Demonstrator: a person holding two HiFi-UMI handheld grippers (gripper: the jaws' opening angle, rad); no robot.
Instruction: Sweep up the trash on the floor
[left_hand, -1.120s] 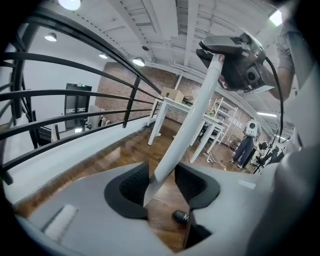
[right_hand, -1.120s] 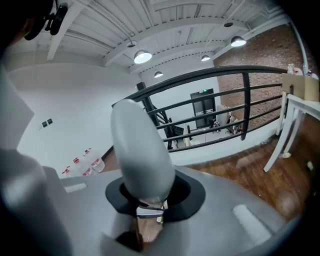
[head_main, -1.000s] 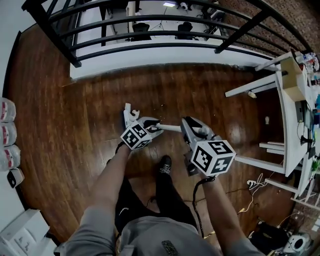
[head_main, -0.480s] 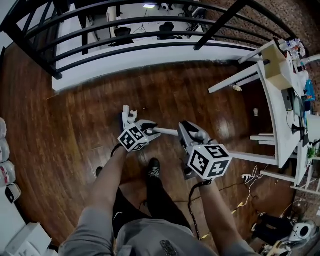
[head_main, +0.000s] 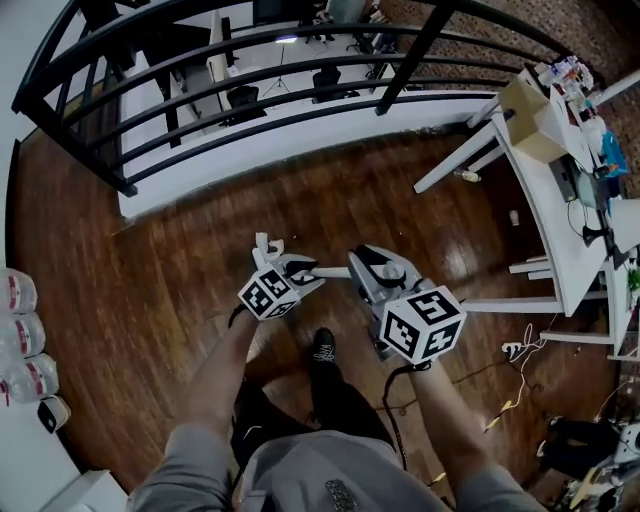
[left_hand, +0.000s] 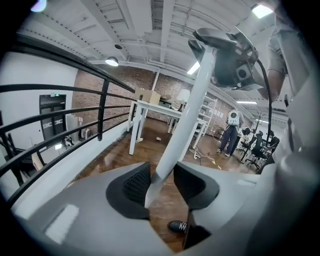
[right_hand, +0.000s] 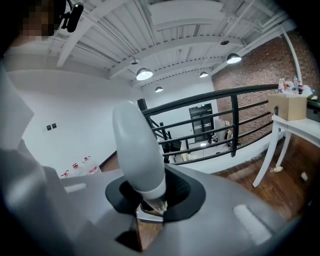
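**Two grippers, one white pole**

One white pole (head_main: 330, 271) hangs roughly level over the wooden floor (head_main: 170, 300), on the person's side of the black railing (head_main: 250, 110). The right gripper (right_hand: 152, 200) is clamped tight on its fat rounded end. The left gripper (left_hand: 162, 182) has the pole running between its pads. They've just been closing in a bit, but they stand wide with a gap showing. The person's shoe (head_main: 322, 350) is under the pole, further from the railing. A white table (head_main: 565, 250) stands off the railing's right end.
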